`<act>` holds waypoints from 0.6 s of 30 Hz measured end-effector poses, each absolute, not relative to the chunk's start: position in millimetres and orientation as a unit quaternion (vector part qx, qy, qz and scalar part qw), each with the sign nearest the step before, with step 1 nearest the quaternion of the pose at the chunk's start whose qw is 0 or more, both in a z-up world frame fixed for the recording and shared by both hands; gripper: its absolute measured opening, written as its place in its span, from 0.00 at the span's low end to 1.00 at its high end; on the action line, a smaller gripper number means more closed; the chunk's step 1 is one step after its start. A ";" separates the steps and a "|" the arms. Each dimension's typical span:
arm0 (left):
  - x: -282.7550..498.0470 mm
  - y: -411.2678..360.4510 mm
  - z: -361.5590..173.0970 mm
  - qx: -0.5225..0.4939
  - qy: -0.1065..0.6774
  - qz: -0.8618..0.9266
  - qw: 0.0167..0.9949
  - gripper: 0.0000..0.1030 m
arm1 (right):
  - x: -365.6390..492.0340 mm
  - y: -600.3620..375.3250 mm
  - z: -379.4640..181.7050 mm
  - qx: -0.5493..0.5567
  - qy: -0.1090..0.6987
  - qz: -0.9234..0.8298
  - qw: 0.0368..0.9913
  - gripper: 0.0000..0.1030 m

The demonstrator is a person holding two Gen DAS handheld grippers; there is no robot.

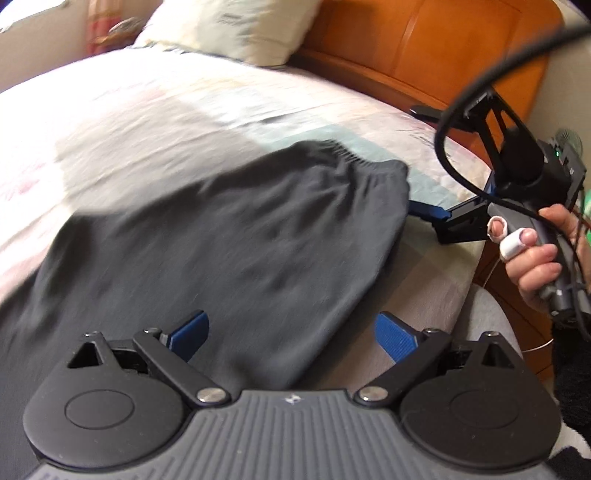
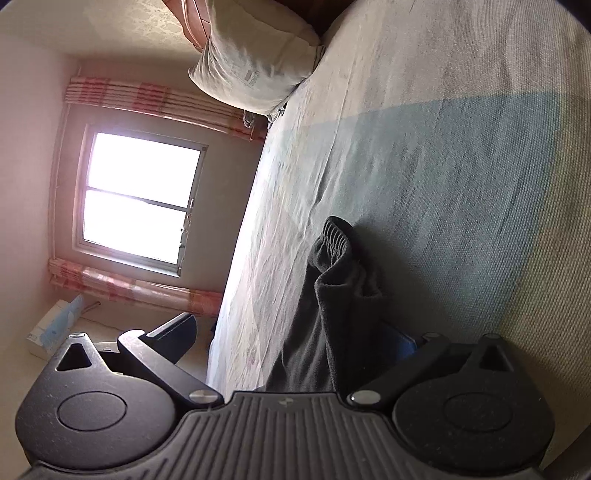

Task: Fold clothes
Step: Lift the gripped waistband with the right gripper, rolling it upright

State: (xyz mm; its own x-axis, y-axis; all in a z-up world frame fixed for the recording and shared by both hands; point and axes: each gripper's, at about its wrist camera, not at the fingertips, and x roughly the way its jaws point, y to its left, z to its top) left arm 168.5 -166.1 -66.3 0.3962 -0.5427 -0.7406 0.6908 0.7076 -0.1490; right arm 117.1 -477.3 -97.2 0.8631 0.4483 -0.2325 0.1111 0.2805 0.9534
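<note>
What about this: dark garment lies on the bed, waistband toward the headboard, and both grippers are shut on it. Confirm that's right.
Not quite. The left gripper is open, fingers spread above the dark garment and gripping nothing, as the left wrist view shows; the right gripper looks open too. The garment does lie on the bed, waistband toward the headboard.

Dark grey garment (image 1: pixel 229 236) spread flat on a pale patchwork bed (image 1: pixel 155 110), elastic waistband toward the wooden headboard (image 1: pixel 424 48). Left tool (image 1: pixel 291 332) low over the near hem, blue pads wide apart, nothing between them. Right tool (image 1: pixel 428 212) at the waistband corner, gripped by a hand (image 1: pixel 543 258). Pillow (image 1: pixel 229 26) beyond.
</note>
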 end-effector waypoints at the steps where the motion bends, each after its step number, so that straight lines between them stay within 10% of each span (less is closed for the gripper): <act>1: 171.5 -175.9 -67.7 0.103 0.399 -0.381 0.828 0.94 | 116.7 -478.5 -97.3 0.593 0.237 0.112 0.761 1.00; 18: 180.3 -311.6 -89.8 0.270 0.278 -0.401 0.830 0.94 | 117.7 -496.8 -106.9 0.632 0.234 0.155 0.722 1.00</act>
State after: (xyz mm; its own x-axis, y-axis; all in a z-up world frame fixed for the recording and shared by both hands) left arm 180.3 -311.6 -89.8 0.5233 -0.5151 -0.6788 0.8162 0.5320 0.2255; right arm 117.7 -496.8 -106.9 0.8417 0.5209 -0.1423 0.0717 0.1533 0.9856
